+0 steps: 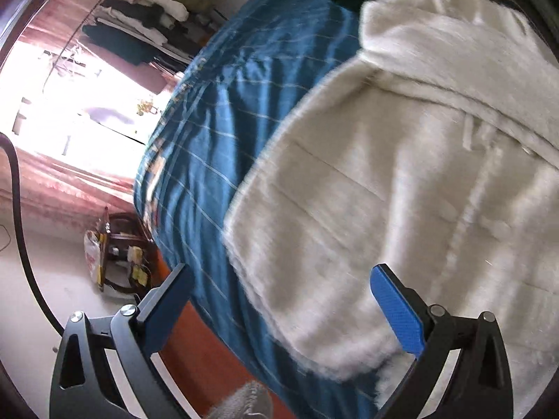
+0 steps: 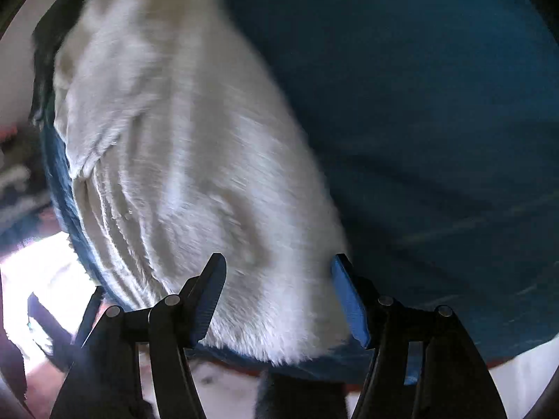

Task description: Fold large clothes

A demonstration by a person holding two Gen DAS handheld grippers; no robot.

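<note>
A large cream fleece garment (image 1: 401, 181) lies spread on a bed with a blue striped sheet (image 1: 209, 160). My left gripper (image 1: 283, 300) is open and empty, hovering above the garment's near edge by the bed's side. In the right wrist view the same garment (image 2: 181, 160) lies on the blue sheet (image 2: 436, 122). My right gripper (image 2: 279, 289) is open, with its fingers on either side of the garment's fuzzy near end, and holds nothing. Both views are blurred by motion.
A rack piled with folded clothes (image 1: 146, 17) stands beyond the bed near a bright window (image 1: 70, 97). A small low table with clutter (image 1: 118, 255) sits on the floor by the bed. A black cable (image 1: 21, 230) hangs at the left.
</note>
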